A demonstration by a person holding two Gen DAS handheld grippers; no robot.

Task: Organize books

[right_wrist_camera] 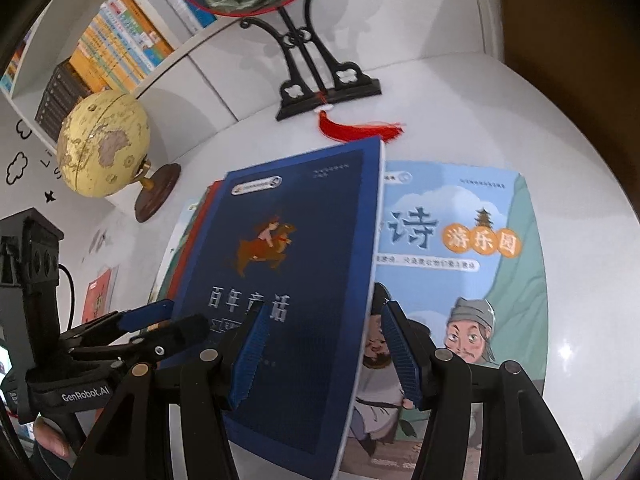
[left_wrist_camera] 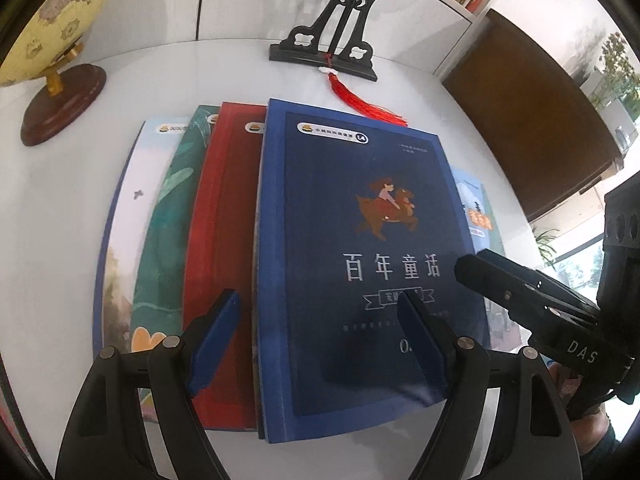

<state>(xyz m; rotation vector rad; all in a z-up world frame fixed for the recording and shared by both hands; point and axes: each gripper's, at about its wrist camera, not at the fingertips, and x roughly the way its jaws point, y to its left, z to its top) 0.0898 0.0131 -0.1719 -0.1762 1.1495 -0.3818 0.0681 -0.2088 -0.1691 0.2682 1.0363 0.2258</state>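
A dark blue book (left_wrist_camera: 360,240) (right_wrist_camera: 288,280) lies on top of a fanned row of a red book (left_wrist_camera: 224,220), a green book (left_wrist_camera: 172,208) and a white book (left_wrist_camera: 128,216). Its right side overlaps a pale blue book (right_wrist_camera: 460,260). My left gripper (left_wrist_camera: 316,294) is open and straddles the blue book's spine edge, one finger over the red book and the other over the blue cover. My right gripper (right_wrist_camera: 325,306) is open astride the opposite edge, its left finger above the cover and its right finger over the pale blue book. No pad visibly presses the book.
The books lie on a white round table (left_wrist_camera: 80,200). A globe (left_wrist_camera: 52,28) on a wooden base stands at the back left. A black fan stand (left_wrist_camera: 324,48) with a red tassel (left_wrist_camera: 364,104) is just behind the books. A bookshelf (right_wrist_camera: 112,40) lines the wall.
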